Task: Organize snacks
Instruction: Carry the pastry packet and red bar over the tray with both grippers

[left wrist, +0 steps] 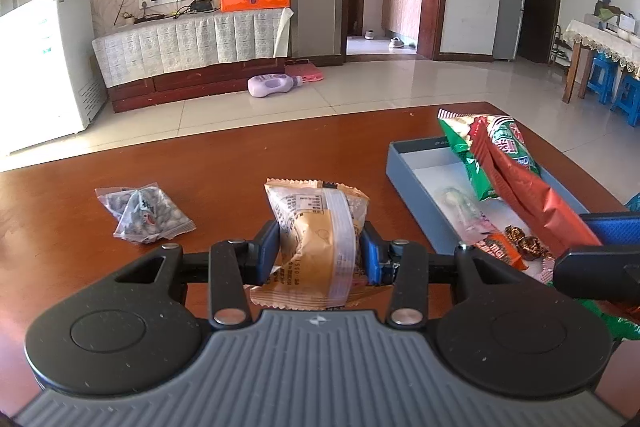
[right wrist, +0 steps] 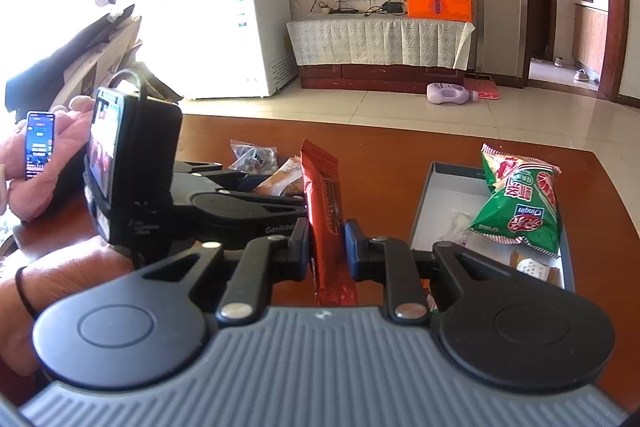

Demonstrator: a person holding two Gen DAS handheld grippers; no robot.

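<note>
Jaws of the left gripper (left wrist: 320, 251) clamp a tan wrapped pastry packet (left wrist: 316, 227) above the tabletop (left wrist: 224, 163). Left of it, a clear bag of grey candies (left wrist: 144, 213) lies flat. Further right, the right gripper (right wrist: 328, 247) has its jaws pinched on a red-brown snack bar (right wrist: 326, 203), held upright beside the blue box (right wrist: 422, 203), where a green crisp bag (right wrist: 520, 195) rests.

Left hand-held gripper (left wrist: 320, 251) clamped — right hand-held gripper (right wrist: 329, 247) clamped, both tilted down.
</note>
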